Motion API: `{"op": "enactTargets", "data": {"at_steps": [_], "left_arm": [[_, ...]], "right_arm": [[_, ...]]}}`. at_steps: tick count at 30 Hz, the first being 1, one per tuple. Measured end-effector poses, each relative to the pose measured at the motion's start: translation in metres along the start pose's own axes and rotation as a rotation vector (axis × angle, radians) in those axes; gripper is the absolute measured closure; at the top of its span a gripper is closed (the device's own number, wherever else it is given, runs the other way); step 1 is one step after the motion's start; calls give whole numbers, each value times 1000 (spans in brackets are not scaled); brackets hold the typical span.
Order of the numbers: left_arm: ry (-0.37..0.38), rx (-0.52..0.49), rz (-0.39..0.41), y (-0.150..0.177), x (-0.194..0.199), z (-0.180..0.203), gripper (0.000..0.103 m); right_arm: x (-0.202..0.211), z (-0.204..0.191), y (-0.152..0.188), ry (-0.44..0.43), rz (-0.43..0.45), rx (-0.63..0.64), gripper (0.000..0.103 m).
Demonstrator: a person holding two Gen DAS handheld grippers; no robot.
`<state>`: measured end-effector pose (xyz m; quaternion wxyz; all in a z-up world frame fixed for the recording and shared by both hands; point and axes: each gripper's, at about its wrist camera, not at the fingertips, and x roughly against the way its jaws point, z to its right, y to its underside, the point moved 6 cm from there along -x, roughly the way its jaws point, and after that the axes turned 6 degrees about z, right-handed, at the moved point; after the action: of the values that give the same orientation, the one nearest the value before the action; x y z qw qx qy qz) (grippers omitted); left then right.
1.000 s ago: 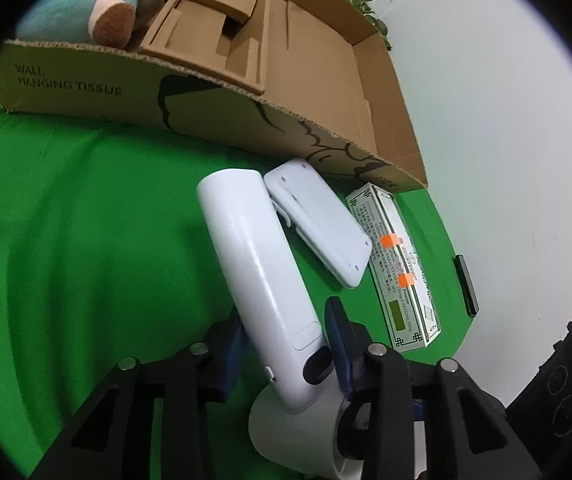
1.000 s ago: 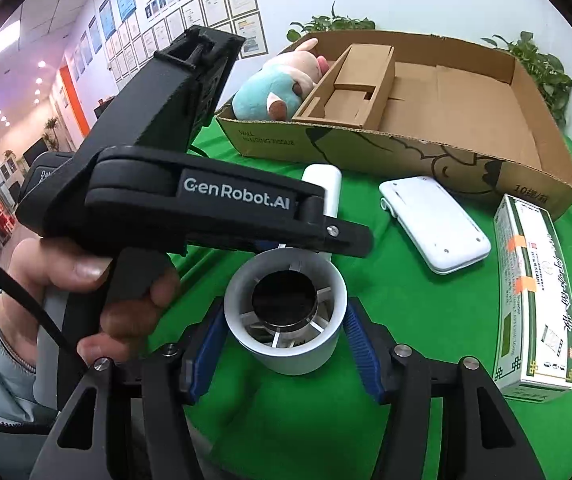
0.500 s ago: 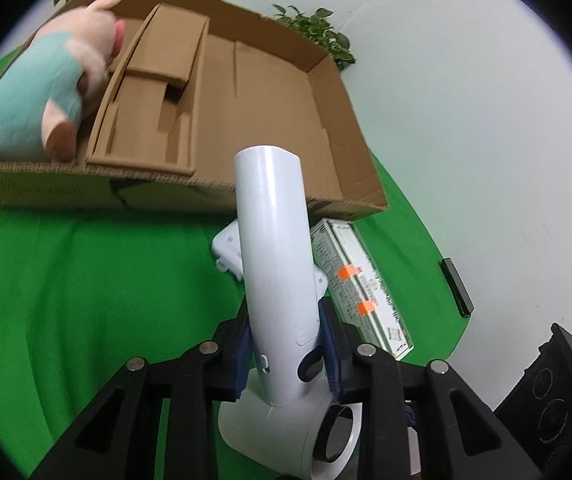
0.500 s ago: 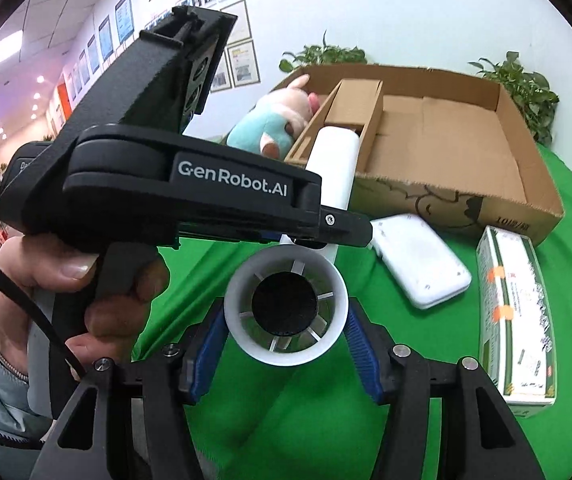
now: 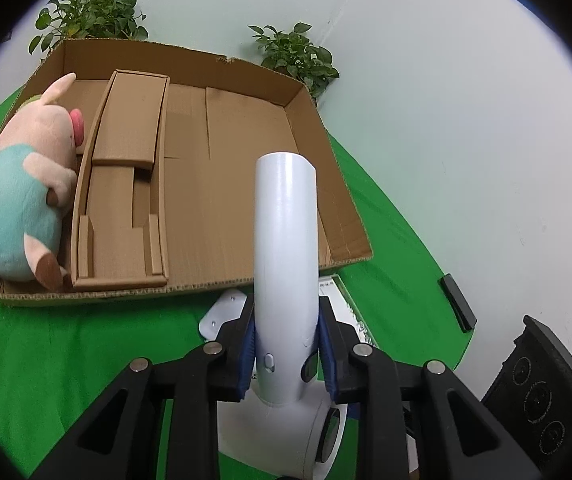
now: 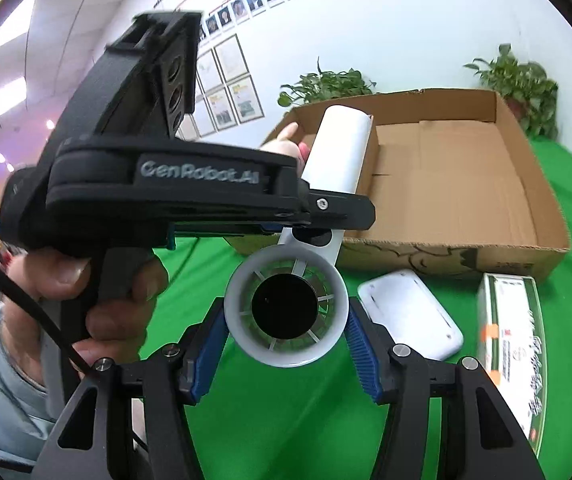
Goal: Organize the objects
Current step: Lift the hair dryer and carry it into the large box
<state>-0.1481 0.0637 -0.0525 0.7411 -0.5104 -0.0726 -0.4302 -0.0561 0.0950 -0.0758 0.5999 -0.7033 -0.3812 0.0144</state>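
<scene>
**Hair dryer held over the box's near wall**

The left gripper [image 5: 286, 354] is closed on the white dryer [image 5: 286, 248], its blue pads [image 5: 248, 344] pressed against both sides of the handle. The handle points forward, away from the gripper, and its end lies over the near wall of the box [image 5: 190, 286]. The barrel sits below and behind the pads.

In the right wrist view the right gripper [image 6: 286, 342] stands part open around the dryer's round end [image 6: 285, 306]. Its pads [image 6: 208, 346] lie just beside the barrel rim on either side; whether they touch it cannot be told.

Ahead of the left gripper, the box floor [image 5: 238, 168] is bare cardboard from the divider rightward to the far and right walls. A cardboard insert [image 5: 126, 184] forms that divider ahead and to the left. Left of it a plush pig [image 5: 26, 184] lies along the left wall.

On the green cloth [image 5: 66, 360], between the box and the right gripper, lies a flat white device [image 6: 410, 314]. A green-and-white carton [image 6: 512, 344] lies to its right; its print is too small to read.

The left gripper's body, seen from the right wrist, reads "GenRobot.AI" [image 6: 200, 172].
</scene>
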Motion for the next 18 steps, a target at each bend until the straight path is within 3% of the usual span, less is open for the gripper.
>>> {"op": "enactTargets", "data": {"at_steps": [11, 18], "left_arm": [[-11, 47, -19, -58, -15, -7, 78], [-64, 11, -45, -96, -40, -11, 79]], "right_arm": [[-24, 30, -59, -114, 4, -41, 48], [-52, 70, -92, -259, -22, -157, 48]]}}
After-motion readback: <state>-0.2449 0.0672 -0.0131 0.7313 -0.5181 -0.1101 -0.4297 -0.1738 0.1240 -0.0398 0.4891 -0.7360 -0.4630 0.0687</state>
